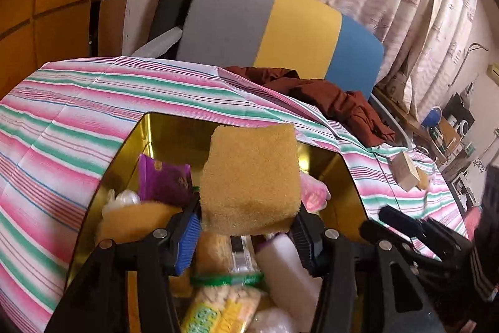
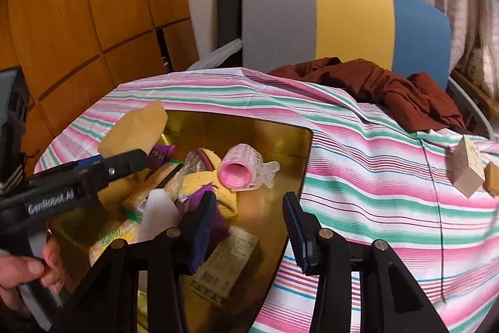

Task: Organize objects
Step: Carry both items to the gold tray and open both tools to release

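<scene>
Left wrist view: left gripper (image 1: 248,234) clenches the sponge (image 1: 251,180) above the gold tin (image 1: 124,164), at 12 o'clock from its jaws. Right gripper (image 2: 246,227) hangs released over the tin's right edge. Dropped off-centre, the sponge may bounce out.

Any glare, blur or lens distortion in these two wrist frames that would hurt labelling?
Left wrist view: strong fisheye bending, dark corners; the sponge in the left gripper is sharp, the right edge smeared. Right wrist view: same curvature; the gold tin mirrors warm light without blown glare; the small box is soft.
</scene>
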{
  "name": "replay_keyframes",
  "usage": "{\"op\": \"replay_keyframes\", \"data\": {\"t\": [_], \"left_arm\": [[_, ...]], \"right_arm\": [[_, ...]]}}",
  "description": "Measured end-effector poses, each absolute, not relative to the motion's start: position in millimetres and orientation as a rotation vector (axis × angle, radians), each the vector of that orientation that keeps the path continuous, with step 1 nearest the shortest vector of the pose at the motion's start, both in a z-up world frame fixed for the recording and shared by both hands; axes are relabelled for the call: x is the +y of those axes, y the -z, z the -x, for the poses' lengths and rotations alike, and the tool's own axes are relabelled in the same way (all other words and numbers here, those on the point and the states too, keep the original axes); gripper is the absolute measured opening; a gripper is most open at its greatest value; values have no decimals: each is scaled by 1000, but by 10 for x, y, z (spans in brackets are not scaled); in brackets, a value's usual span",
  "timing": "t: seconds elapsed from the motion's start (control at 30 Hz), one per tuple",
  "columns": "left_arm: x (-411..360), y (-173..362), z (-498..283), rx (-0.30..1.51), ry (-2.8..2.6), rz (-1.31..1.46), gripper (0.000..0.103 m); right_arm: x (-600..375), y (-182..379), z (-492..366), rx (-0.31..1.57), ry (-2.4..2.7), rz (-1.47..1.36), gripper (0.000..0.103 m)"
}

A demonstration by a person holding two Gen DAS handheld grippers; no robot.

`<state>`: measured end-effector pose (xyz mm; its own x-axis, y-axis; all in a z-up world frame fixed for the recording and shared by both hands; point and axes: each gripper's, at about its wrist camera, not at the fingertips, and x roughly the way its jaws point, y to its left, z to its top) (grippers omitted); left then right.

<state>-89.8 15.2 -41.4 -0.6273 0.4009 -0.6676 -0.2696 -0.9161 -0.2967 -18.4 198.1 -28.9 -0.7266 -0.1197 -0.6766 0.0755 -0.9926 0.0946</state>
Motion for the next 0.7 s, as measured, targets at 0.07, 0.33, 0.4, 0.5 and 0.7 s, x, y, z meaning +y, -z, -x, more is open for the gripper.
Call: {"op": "replay_keyframes", "data": {"t": [0.07,0.33,0.4,0.5,0.7], "left_arm": [[158,416,983,-247,-2527,1114,54],[297,454,1313,-223,-2525,1239,57],[312,450,1325,-197,-2552,1251,64],[306,431,1314,-170,-2600,1254,78],[117,304,1144,-339,-2655,1154,78]], "right_arm": [[1977,264,148,-89,2826,-1097,45],[2047,247,-60,-124,2854,-1072,67],[2100,263,-78,-143,2858,-1085,73],[2184,277,-120,-190,2872,-1084,79],[2324,301,-166,-256,2885,-1096,79]]}}
